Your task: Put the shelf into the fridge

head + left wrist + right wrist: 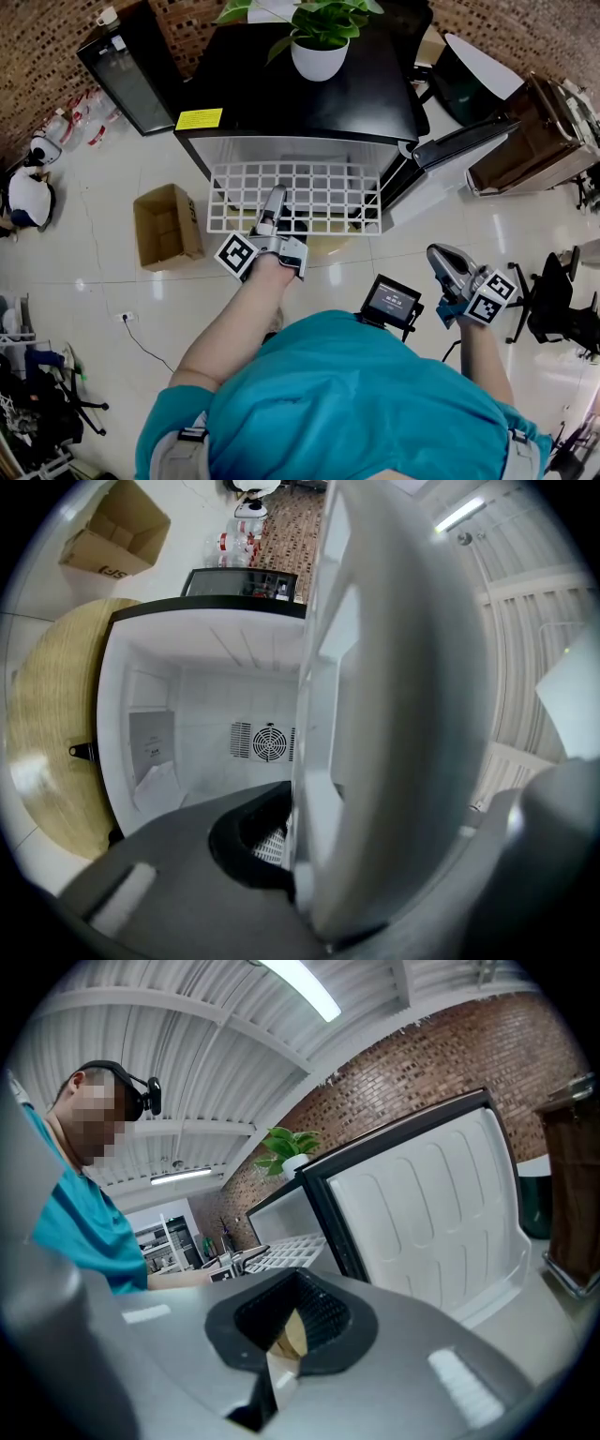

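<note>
Head view: the left hand-held gripper clamps the near edge of the white wire-grid shelf, which projects from the open black fridge; left gripper view: the shelf's rim fills its jaws; right gripper view: the right hand-held gripper is closed and empty, near the white-lined fridge door.

The shelf in the left claw is a white grid. Beyond it the fridge is black outside, white inside, with a yellow label. Left of the claw lies a brown box; the claw's cube bears black-and-white squares.
</note>
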A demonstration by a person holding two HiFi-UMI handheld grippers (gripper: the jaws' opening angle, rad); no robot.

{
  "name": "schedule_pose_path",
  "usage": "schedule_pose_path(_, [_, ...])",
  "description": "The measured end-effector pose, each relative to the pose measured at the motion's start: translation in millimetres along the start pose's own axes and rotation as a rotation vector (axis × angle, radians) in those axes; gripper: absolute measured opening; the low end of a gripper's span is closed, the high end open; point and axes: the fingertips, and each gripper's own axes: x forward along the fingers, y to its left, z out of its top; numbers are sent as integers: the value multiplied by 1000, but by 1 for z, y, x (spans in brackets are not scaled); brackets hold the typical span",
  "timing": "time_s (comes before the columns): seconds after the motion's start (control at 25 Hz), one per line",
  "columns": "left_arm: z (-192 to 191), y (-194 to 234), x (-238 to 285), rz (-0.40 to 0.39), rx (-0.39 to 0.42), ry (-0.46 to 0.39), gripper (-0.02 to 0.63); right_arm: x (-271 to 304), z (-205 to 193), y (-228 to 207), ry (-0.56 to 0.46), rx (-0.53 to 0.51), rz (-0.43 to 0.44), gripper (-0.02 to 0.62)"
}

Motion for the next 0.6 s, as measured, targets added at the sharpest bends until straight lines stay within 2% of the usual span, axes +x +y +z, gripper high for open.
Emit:
schedule_pose_path(0.32, [2, -6, 15, 60, -11, 49, 74, 5, 1, 1, 9, 1, 9, 2])
schedule_pose_path(0.6, [7, 1, 22, 31, -9, 18, 74, 0, -5, 2, 11, -3, 2, 2])
